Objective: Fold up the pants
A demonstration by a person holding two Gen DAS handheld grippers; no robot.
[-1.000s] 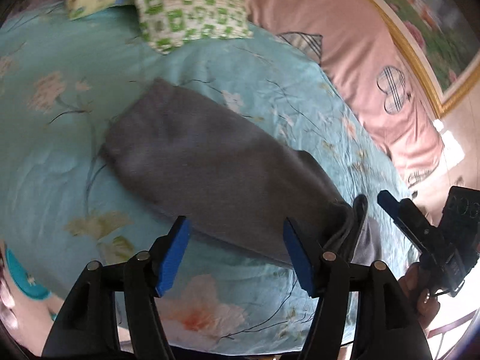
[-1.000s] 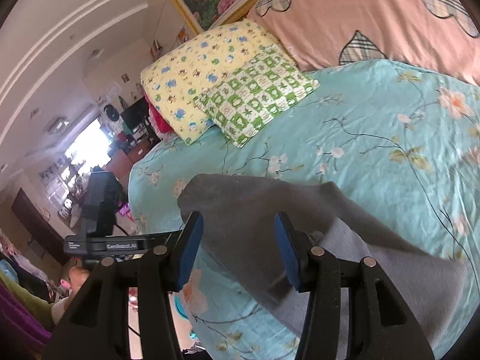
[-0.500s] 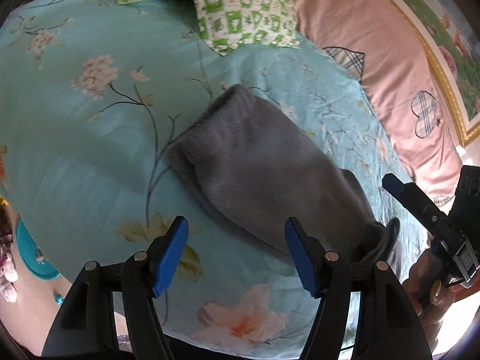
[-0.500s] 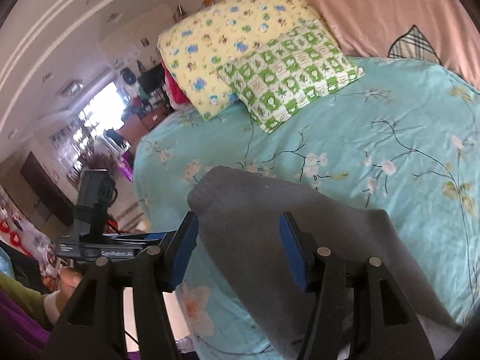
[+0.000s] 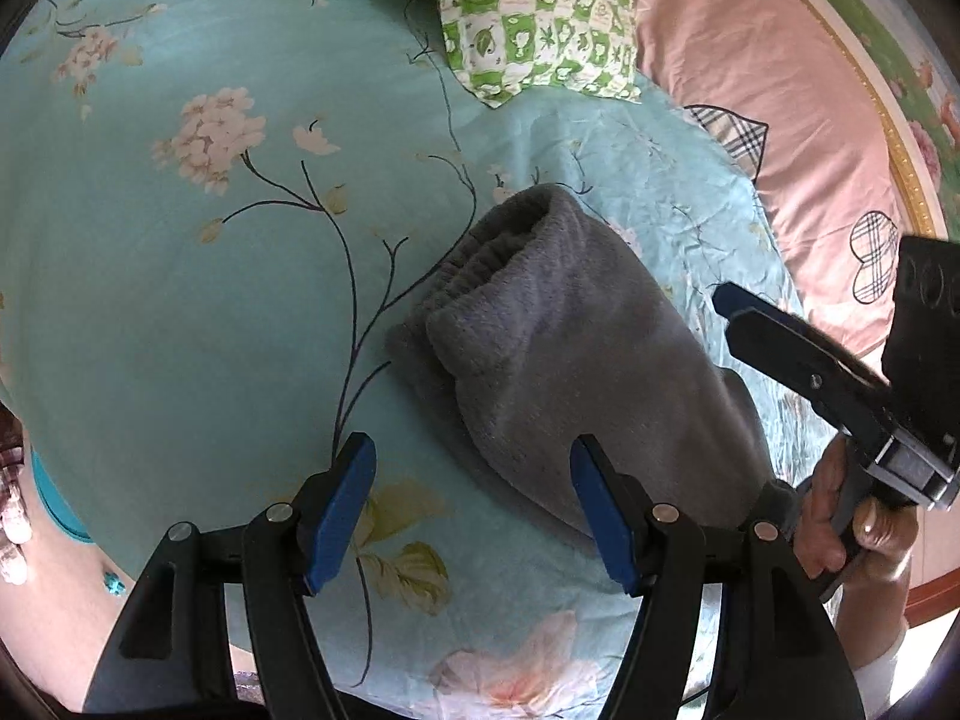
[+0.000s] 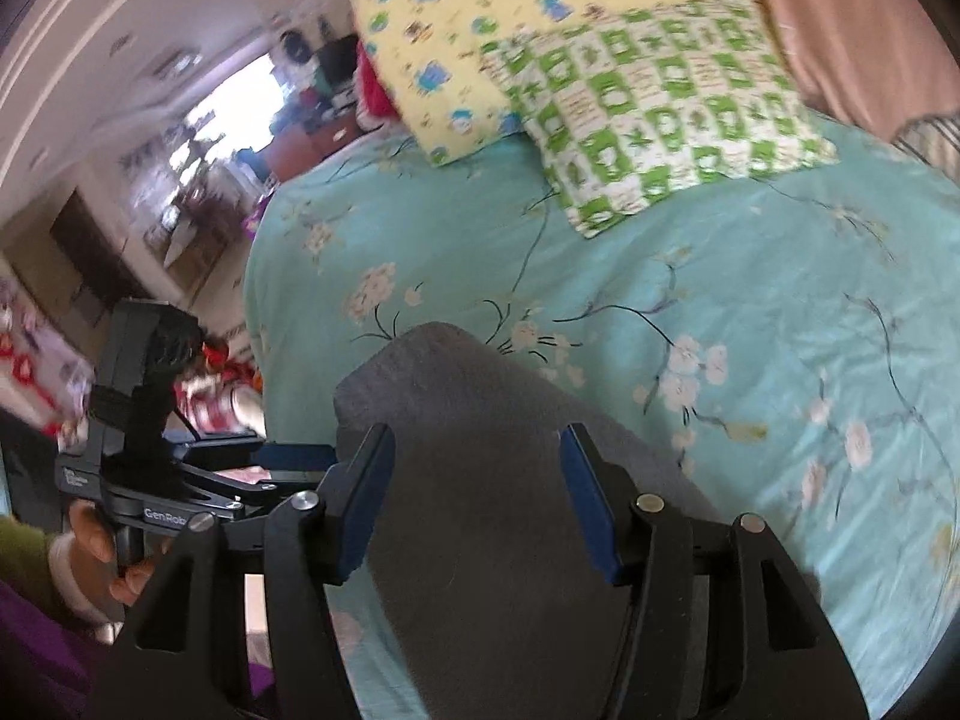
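Grey fleece pants (image 5: 576, 360) lie folded in a thick bundle on the turquoise flowered bedspread (image 5: 180, 276), elastic waistband towards the pillows. My left gripper (image 5: 474, 510) is open and empty above the bundle's near left edge. My right gripper (image 6: 474, 504) is open and empty, hovering over the pants (image 6: 480, 480). The right gripper also shows at the right of the left wrist view (image 5: 774, 336), beside the bundle. The left gripper shows at the left of the right wrist view (image 6: 288, 456).
A green checked pillow (image 5: 540, 18) and a yellow pillow (image 6: 510, 12) lie at the head of the bed. A pink quilt (image 5: 780, 120) runs along the far side. The bed's edge (image 6: 264, 324) drops to a cluttered room on the left.
Both grippers have pulled back and turned left. The pants bundle now sits further to the right in the left wrist view, with its waistband end showing. Both stay open.
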